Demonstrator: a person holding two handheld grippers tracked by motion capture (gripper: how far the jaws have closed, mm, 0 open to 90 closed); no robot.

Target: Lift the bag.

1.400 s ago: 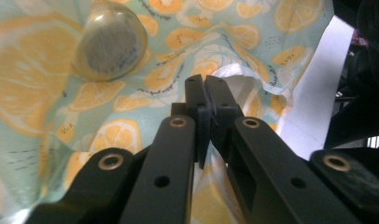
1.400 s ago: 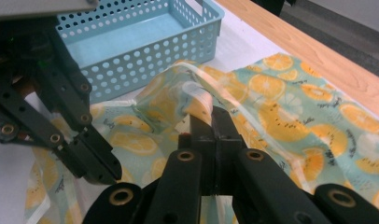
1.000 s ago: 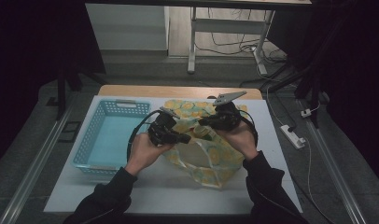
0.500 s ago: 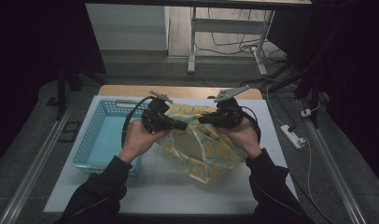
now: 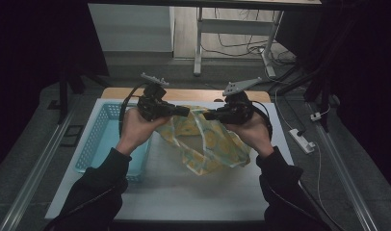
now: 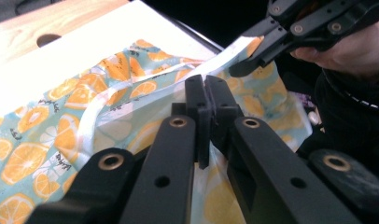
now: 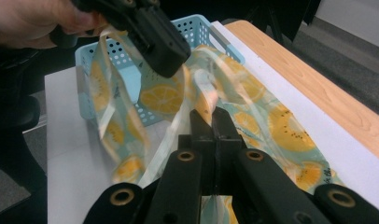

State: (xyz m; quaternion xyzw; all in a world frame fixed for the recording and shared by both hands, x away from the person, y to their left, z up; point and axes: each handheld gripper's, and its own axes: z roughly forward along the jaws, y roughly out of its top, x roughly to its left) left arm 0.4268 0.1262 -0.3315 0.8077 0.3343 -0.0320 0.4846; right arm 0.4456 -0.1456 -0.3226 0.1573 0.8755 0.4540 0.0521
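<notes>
- Orange-print cloth (image 5: 203,139) was held up over the white table (image 5: 184,192), lower end draped on it, beside the blue basket (image 5: 95,144).
- Left gripper (image 5: 184,111) and right gripper (image 5: 209,115) were clamped on its top edge — lift/spread step judged.
- Next move judged — edge pulled taut, grips kept even.

the blue basket's (image 5: 95,144) near corner is hidden behind the left sleeve (image 5: 99,185).

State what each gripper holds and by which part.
Both grip the orange-print bag: left gripper and right gripper are each shut on its pale top edge.
</notes>
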